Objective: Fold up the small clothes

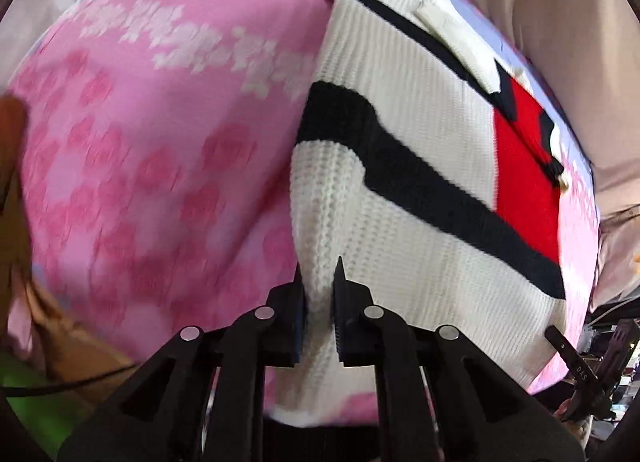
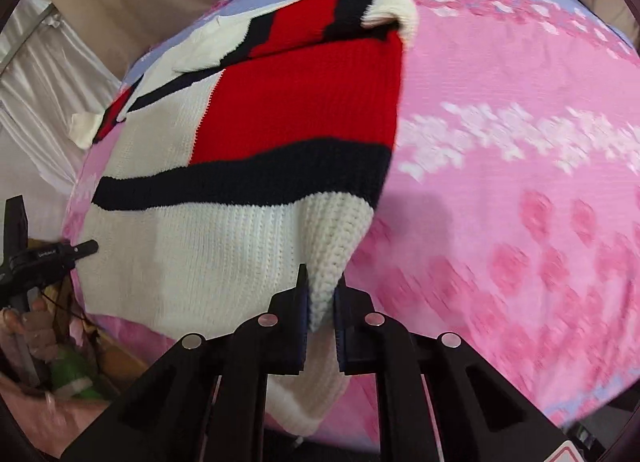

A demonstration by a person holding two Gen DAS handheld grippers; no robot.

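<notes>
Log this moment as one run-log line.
step: fold sweater | left gripper: shut on sweater hem corner | right gripper: shut on sweater's other hem corner | corners lifted | rest lies on pink bedspread

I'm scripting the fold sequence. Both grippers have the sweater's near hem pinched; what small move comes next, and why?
Probably lift both corners together and carry them toward the far edge. The left gripper and right gripper each clamp a white hem corner of the sweater, which otherwise lies flat on the pink bedspread.

Bright, even light; motion blur smears the pink bedspread (image 1: 160,166), fisheye edges bend strongly.
</notes>
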